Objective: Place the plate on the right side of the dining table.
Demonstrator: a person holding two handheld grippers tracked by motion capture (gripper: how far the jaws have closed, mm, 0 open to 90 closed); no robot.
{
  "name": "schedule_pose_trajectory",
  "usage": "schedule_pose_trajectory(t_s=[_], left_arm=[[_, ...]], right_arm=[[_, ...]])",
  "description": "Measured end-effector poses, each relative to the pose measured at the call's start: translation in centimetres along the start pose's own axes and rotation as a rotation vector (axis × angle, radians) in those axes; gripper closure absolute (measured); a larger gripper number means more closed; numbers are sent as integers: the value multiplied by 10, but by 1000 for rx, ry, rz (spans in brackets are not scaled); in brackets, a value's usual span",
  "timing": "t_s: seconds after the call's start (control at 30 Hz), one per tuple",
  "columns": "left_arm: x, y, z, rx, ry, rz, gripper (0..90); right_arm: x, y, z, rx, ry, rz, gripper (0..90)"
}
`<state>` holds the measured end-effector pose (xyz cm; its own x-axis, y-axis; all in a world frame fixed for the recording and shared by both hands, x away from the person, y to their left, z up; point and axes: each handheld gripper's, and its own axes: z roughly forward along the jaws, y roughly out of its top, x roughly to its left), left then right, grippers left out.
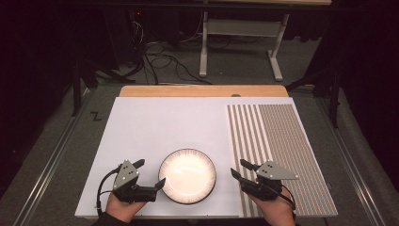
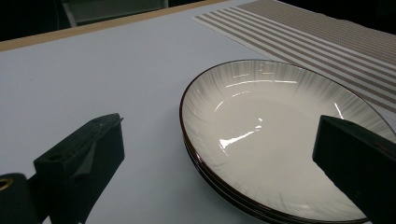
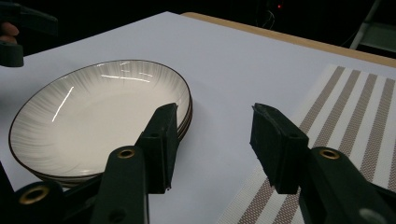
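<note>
On the white tabletop (image 1: 155, 122), beside a striped brown-and-white placemat (image 1: 277, 141), sits a stack of round glossy white plates (image 1: 187, 175). Left tongs (image 1: 149, 175) gape around its rim; right tongs (image 1: 236, 168) stand released, empty, just beside it.

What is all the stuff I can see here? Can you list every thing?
plates: a stack, count unclear, white with dark rim, near edge of the sheet between the tongs
sheet: one, white, covers the table
placemat: one, brown and white striped, right side of the table
table: one, wooden, far edge shows
floor cables: several, black, beyond the table
left tongs: one, black, open beside the plates
right tongs: one, black, open, nothing between
</note>
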<state>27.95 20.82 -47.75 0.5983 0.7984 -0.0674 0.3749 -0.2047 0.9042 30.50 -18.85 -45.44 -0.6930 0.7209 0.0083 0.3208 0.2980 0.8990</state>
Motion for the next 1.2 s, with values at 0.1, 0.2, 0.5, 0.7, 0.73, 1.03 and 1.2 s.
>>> schedule_pose_trajectory(t_s=[0.1,0.2,0.5,0.7,0.73,1.03,1.2], left_arm=[[1,0,0,-1,3,-5,27],[2,0,-1,-4,4,-8,27],[5,0,-4,-19,-3,-33,28],[3,10,-10,-36,-13,-65,30],[1,12,-13,-31,-9,-59,30],[-2,9,-19,-30,17,-96,30],[9,1,-10,-62,-20,-148,35]], right_arm=[[2,3,5,11,7,-1,534],[6,8,13,17,10,-12,555],[12,21,35,19,10,-37,590],[18,23,40,5,31,-6,617],[19,22,39,6,35,2,625],[17,7,42,50,44,-17,669],[21,-2,51,82,49,-5,747]])
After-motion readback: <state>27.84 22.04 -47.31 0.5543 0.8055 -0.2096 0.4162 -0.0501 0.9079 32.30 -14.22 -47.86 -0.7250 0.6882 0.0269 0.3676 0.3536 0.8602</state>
